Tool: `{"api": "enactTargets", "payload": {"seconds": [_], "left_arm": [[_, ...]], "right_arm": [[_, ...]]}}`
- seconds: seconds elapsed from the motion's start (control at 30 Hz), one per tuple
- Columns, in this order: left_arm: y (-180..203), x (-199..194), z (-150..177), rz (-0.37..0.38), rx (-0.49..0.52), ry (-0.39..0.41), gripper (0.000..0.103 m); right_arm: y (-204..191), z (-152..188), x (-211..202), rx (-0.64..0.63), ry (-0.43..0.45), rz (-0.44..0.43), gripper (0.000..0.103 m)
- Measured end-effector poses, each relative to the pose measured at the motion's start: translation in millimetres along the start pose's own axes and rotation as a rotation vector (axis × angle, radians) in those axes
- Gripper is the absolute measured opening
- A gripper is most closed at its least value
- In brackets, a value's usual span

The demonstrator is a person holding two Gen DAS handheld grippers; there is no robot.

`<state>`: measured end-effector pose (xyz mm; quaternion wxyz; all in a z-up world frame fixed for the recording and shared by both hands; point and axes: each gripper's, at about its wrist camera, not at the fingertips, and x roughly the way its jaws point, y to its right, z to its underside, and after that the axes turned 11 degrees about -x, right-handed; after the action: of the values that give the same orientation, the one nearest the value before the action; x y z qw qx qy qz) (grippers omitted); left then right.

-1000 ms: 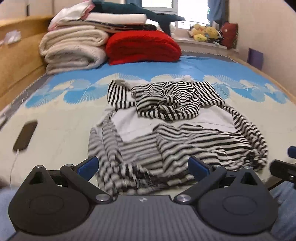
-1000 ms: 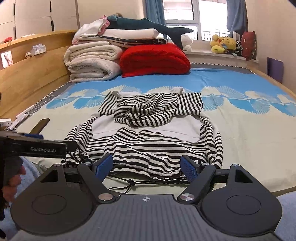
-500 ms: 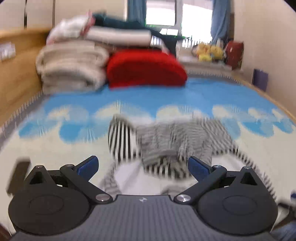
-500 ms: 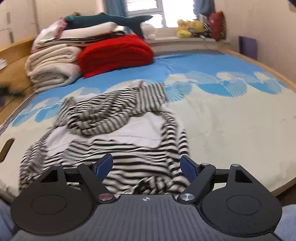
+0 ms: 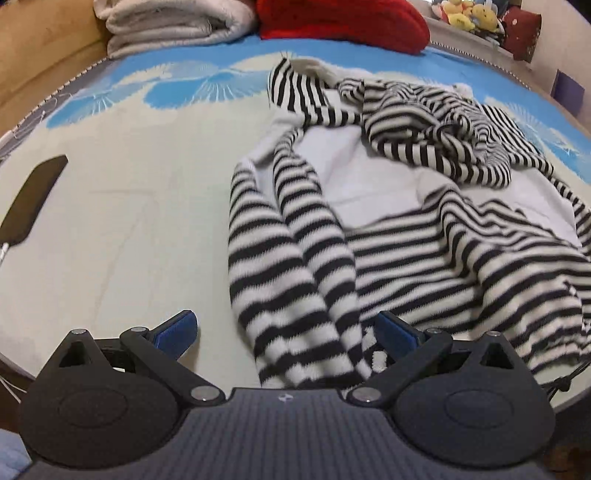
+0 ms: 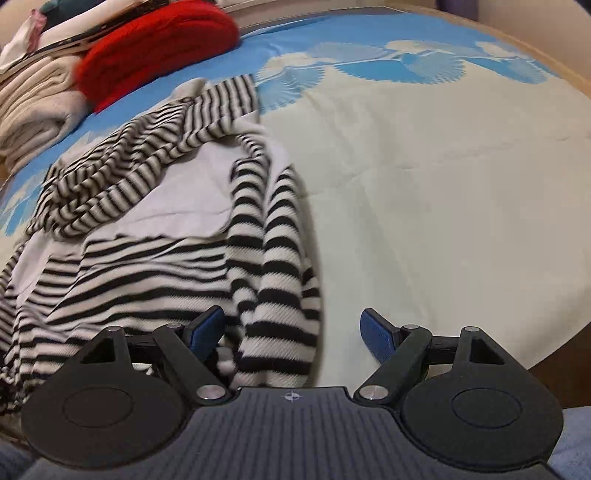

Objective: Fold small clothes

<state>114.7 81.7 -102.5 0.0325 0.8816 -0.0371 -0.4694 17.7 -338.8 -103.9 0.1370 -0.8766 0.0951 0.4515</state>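
A black-and-white striped hooded top (image 5: pixel 406 221) lies crumpled on the bed, its pale lining showing in the middle; it also shows in the right wrist view (image 6: pixel 155 229). My left gripper (image 5: pixel 286 330) is open, low over the bed, with the garment's left sleeve end (image 5: pixel 295 314) lying between its blue fingertips. My right gripper (image 6: pixel 293 328) is open, with the right sleeve end (image 6: pixel 273 325) between its fingertips, nearer the left one. Neither gripper holds any cloth.
A dark phone (image 5: pixel 31 201) with a white cable lies on the sheet at the left. Folded white blankets (image 5: pixel 173 22) and a red cushion (image 5: pixel 343 18) are stacked at the head of the bed. The bed's near edge runs just below both grippers.
Both grippers have dropped and moved apart, the left to the garment's left sleeve and the right to its right sleeve. The garment has not moved.
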Motion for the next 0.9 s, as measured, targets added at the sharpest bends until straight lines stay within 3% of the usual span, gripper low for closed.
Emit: {"api": "enactTargets", "payload": {"seconds": [0.1, 0.13, 0.17, 0.2, 0.23, 0.27, 0.4, 0.57, 0.77, 0.9], "left_arm": [[-5, 7, 8, 0.006, -0.066, -0.039, 0.103], [-4, 4, 11, 0.004, -0.071, -0.029, 0.102], [-2, 2, 12, 0.005, -0.057, -0.036, 0.100], [0, -4, 13, 0.035, -0.047, -0.031, 0.071], [0, -13, 11, 0.108, -0.040, -0.026, 0.009], [-1, -22, 8, 0.168, -0.057, -0.037, 0.012], [-5, -63, -8, 0.210, -0.069, 0.038, 0.010], [-13, -117, 3, 0.293, -0.027, 0.044, 0.010], [-29, -161, 49, 0.353, -0.057, -0.023, 0.010], [-34, -172, 28, 0.382, -0.100, -0.020, 0.010]], "right_arm": [[-9, 8, 1, -0.063, -0.011, 0.013, 0.082], [-15, 11, 0, -0.102, -0.014, 0.017, 0.077], [-19, 14, -1, -0.144, -0.017, 0.016, 0.052], [-24, 17, -5, -0.192, -0.011, 0.005, 0.032], [-26, 17, -9, -0.216, -0.012, -0.024, 0.012], [-27, 15, -14, -0.216, -0.019, -0.069, 0.009], [-9, 1, -44, -0.115, 0.019, -0.174, 0.008], [22, -1, -97, 0.030, 0.061, -0.296, 0.008], [47, 37, -147, 0.154, 0.024, -0.367, 0.008], [53, 29, -155, 0.242, 0.000, -0.394, 0.008]]}}
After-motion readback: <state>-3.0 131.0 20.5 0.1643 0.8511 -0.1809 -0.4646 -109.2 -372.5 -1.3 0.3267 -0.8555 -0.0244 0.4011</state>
